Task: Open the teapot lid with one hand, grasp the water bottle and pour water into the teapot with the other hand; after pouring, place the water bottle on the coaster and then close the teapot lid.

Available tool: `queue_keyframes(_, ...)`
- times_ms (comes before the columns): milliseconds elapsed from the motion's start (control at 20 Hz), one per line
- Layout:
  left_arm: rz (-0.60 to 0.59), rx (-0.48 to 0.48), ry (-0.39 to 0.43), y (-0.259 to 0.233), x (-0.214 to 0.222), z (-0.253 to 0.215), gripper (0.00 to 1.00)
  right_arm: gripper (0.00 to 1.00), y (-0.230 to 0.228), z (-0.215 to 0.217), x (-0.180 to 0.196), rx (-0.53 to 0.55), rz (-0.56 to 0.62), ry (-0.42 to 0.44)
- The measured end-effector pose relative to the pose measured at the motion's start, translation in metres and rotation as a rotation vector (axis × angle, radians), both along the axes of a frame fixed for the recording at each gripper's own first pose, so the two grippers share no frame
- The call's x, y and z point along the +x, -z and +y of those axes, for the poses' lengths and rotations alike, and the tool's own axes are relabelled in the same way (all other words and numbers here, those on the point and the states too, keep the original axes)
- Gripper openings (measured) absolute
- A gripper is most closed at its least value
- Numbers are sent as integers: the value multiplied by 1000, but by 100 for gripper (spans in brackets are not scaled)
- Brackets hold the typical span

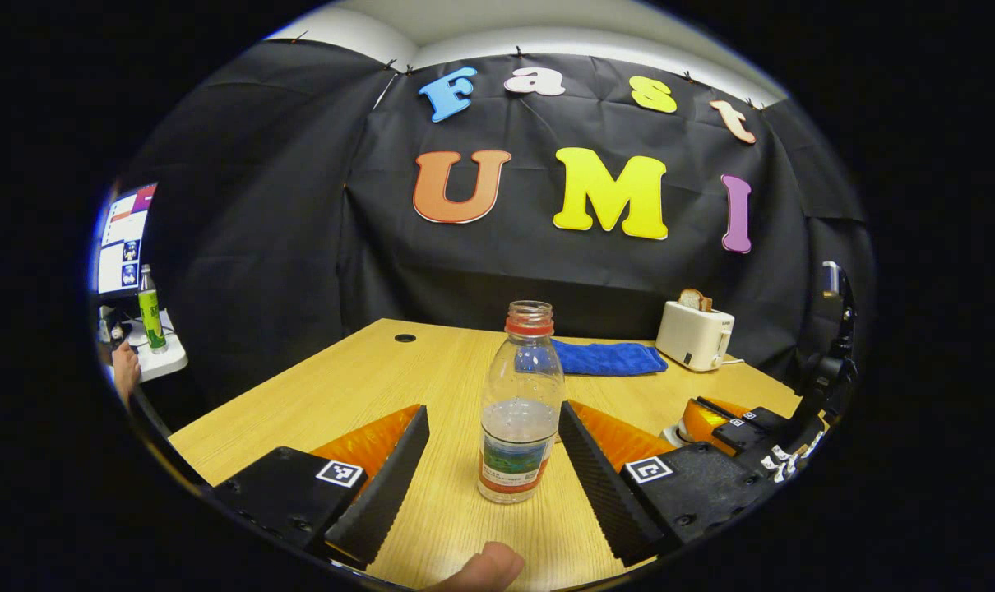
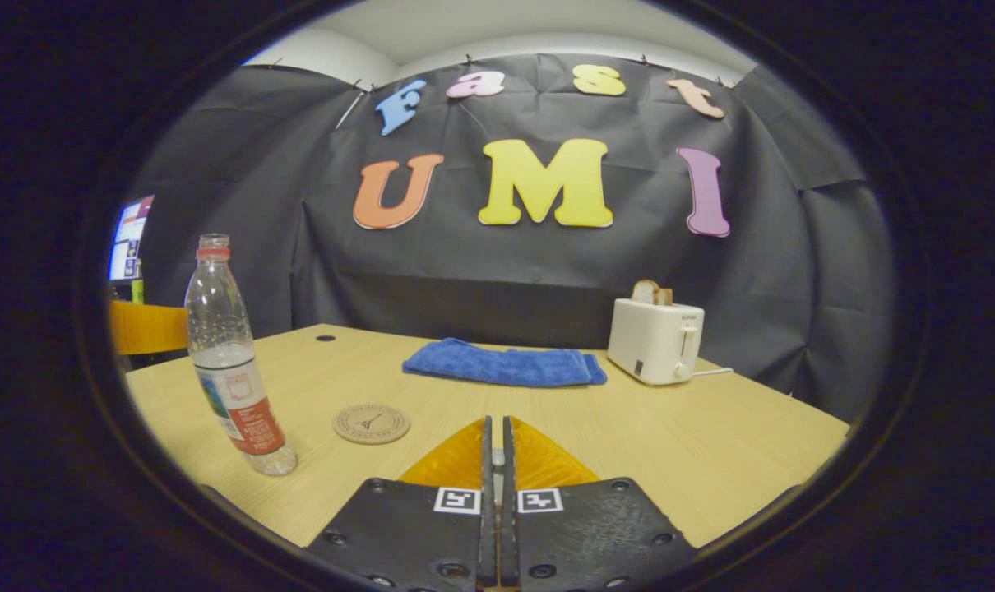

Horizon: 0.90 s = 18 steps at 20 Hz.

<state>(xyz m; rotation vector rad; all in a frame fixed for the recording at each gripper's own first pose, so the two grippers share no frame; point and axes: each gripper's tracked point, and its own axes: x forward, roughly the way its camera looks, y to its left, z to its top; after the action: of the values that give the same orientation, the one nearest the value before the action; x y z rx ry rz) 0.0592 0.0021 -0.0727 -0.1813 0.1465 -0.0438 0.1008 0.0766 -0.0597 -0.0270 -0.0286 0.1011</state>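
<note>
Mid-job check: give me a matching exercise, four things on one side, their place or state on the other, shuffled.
Things:
1. water bottle
2. coaster
3. toaster
4. right gripper

Places or states:
A. shut, holding nothing
B. bread in its slot
C. uncapped, between the open left gripper's fingers
D. bare, beside the bottle

Pairs: 1-C, 2-D, 3-B, 4-A

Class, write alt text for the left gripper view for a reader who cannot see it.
An open left gripper flanks an uncapped, partly filled water bottle upright on a wooden table, fingers not touching it. Behind lie a blue towel and a white toaster.
</note>
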Motion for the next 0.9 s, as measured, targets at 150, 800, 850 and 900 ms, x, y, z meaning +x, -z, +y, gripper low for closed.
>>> queue_keyframes(150,-32,-26,42,-3,2,-7,97,2,-13,-3,-7,-19,-44,2)
queue_keyframes(800,-48,44,81,28,25,-35,95,1,-8,-28,-28,25,-25,-16)
queue_keyframes(850,-45,60,73,30,29,-32,95,1,-9,-32,-29,27,-28,-13)
queue_keyframes(900,-41,67,72,34,32,-33,95,1,-8,-37,-31,32,-32,-11)
